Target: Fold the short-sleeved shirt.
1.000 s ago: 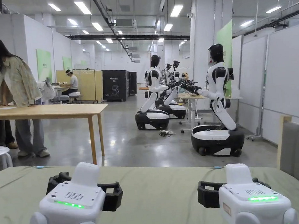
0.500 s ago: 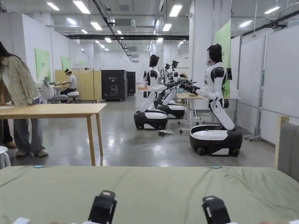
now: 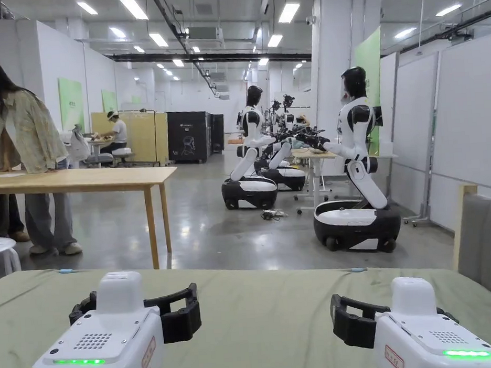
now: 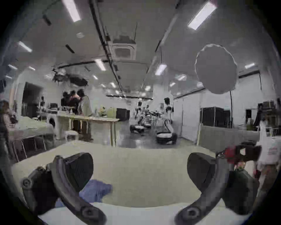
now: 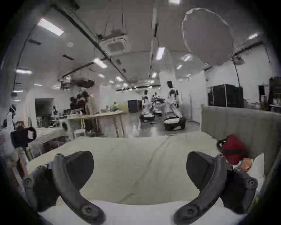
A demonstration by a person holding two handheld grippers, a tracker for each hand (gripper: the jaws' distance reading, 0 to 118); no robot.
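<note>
Left gripper view: blue shirt (image 4: 95, 192) beside jaw.

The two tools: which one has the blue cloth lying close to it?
The left tool. In its own view the blue cloth lies on the green cover beside its left jaw. Between the right tool's jaws lies bare green cover.

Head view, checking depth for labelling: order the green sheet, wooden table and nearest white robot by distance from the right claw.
1. Green sheet, directly under the right claw.
2. White robot, ahead, slightly right.
3. Wooden table, far left; close to the robot's rank.
</note>
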